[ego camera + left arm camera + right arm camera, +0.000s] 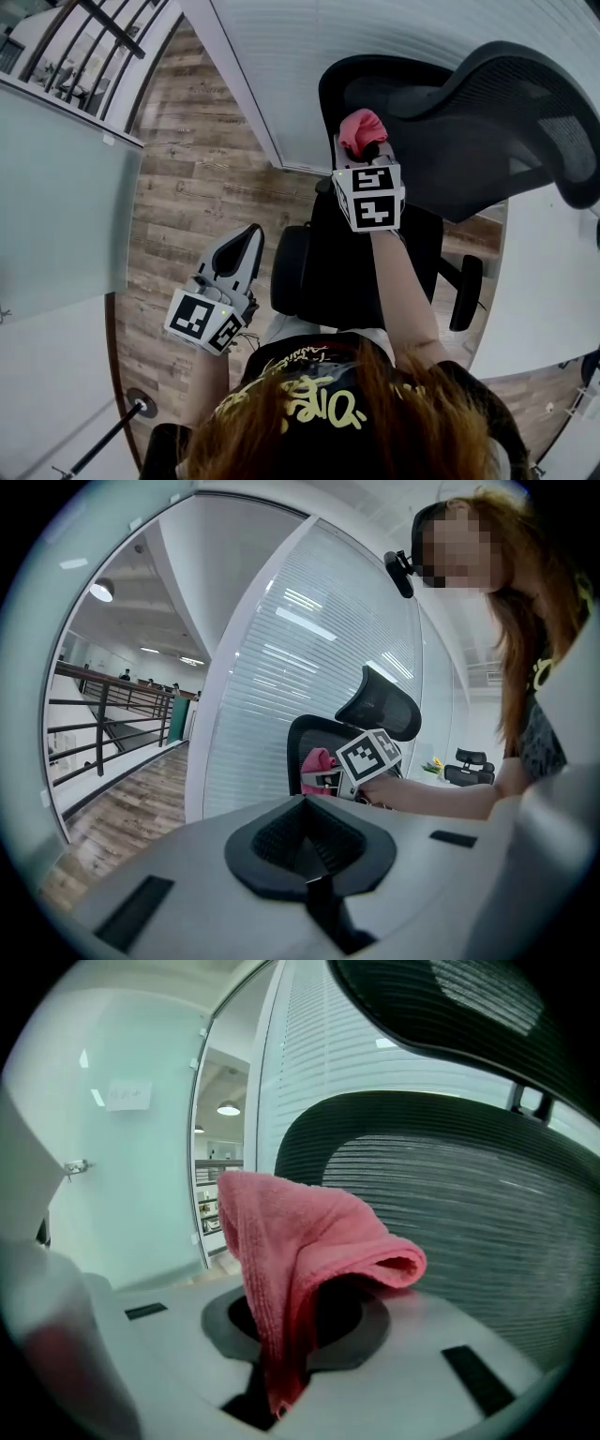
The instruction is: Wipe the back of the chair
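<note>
A black office chair stands in front of me; its mesh back and headrest fill the upper right of the head view. My right gripper is shut on a pink cloth, held up close to the chair back; I cannot tell whether it touches. In the right gripper view the cloth folds over the jaws, with the mesh back just behind and the headrest above. My left gripper hangs lower left, away from the chair, shut on nothing; its view shows the chair and cloth ahead.
A glass partition with blinds runs behind the chair. Wooden floor lies to the left, with a frosted panel and a railing beyond. A white desk is at the right. The chair's armrests stick out below.
</note>
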